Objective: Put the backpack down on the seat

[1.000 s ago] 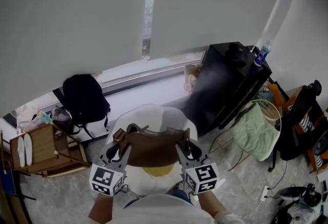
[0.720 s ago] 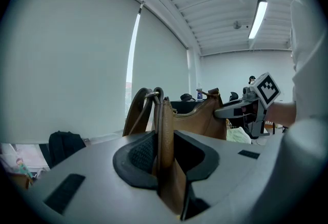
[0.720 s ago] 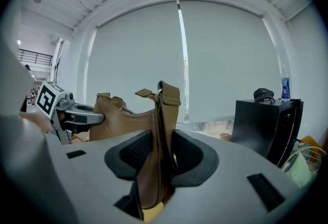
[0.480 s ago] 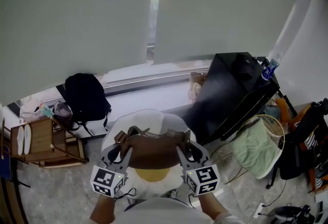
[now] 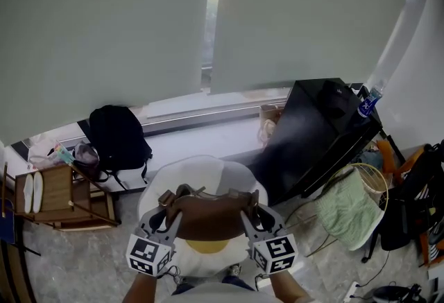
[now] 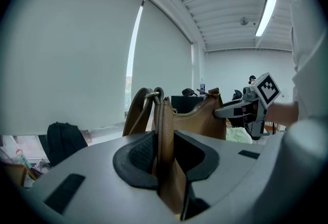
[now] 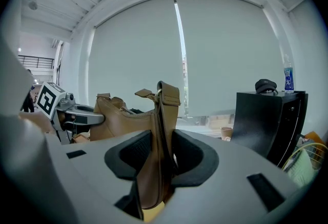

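A brown leather backpack (image 5: 211, 210) hangs between my two grippers, above a round white seat (image 5: 201, 168) with a yellow cushion (image 5: 206, 247). My left gripper (image 5: 165, 215) is shut on the bag's left end by the strap ring, the leather pinched between its pads (image 6: 164, 154). At the other end my right gripper (image 5: 254, 215) is shut on the strap tab (image 7: 161, 159). The bag's body (image 6: 201, 118) stretches across to the far gripper in each gripper view, zip side up (image 7: 123, 115). The bag hides how far its bottom is from the cushion.
A black backpack (image 5: 118, 139) leans on the window ledge at left. A wooden rack (image 5: 55, 194) stands left of the seat. A black cabinet (image 5: 319, 130) with a water bottle (image 5: 368, 102) stands right. A wire basket with green cloth (image 5: 347, 199) lies beyond it.
The head view has tilted up slightly. Both grippers and the bag sit a little lower in the picture, still over the seat. Neither grip has changed.
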Motion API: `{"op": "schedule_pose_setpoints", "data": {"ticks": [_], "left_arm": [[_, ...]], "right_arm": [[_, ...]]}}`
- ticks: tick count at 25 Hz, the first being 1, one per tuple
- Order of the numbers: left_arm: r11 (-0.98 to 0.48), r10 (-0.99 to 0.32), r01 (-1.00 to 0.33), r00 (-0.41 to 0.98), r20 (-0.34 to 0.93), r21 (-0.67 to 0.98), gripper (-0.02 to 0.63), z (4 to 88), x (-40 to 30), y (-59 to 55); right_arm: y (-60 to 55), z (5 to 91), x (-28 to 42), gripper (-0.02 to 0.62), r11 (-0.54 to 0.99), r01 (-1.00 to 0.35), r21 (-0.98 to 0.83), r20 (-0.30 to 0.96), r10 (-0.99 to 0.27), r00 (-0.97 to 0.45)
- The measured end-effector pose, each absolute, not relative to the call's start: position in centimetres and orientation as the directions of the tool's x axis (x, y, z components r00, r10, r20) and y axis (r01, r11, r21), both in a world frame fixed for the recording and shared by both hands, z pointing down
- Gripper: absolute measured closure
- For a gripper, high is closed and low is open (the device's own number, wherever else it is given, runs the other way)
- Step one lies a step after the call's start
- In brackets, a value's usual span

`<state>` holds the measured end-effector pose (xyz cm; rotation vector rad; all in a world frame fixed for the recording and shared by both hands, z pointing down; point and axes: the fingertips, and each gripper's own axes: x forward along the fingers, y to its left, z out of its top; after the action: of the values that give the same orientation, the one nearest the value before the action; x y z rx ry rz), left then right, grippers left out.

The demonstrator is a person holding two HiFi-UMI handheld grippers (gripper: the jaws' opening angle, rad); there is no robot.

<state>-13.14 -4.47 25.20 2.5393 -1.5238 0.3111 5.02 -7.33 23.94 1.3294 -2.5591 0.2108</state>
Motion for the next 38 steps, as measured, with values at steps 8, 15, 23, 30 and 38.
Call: {"op": "schedule_pose_setpoints", "data": {"ticks": [8, 15, 23, 30, 38], "left_arm": [[-0.475, -0.829, -0.878, 0.468, 0.307, 0.055, 0.500, 27.7, -13.8, -4.8], [-0.482, -0.810, -0.873, 0.475, 0.344, 0.071, 0.500, 30.1, -13.4, -4.9], [-0.492, -0.781, -0.866, 0.485, 0.394, 0.093, 0.500, 33.3, -12.3, -5.3], [-0.514, -0.758, -0.852, 0.503, 0.415, 0.093, 0.500, 35.7, -10.9, -7.2], [-0.542, -0.740, -0.835, 0.529, 0.415, 0.098, 0.500, 38.1, -9.8, -8.6]], "right_arm": [[-7.4, 26.4, 4.4, 0.440, 0.569, -0.821, -0.048, 0.326, -0.768, -0.551], [-7.4, 29.2, 4.9, 0.440, 0.555, -0.828, -0.079, 0.354, -0.761, -0.544], [-7.6, 32.9, 6.1, 0.440, 0.533, -0.839, -0.112, 0.400, -0.749, -0.529], [-8.4, 35.9, 7.7, 0.440, 0.500, -0.854, -0.143, 0.436, -0.743, -0.508], [-9.8, 38.3, 8.7, 0.440, 0.485, -0.862, -0.150, 0.444, -0.746, -0.497]]}}
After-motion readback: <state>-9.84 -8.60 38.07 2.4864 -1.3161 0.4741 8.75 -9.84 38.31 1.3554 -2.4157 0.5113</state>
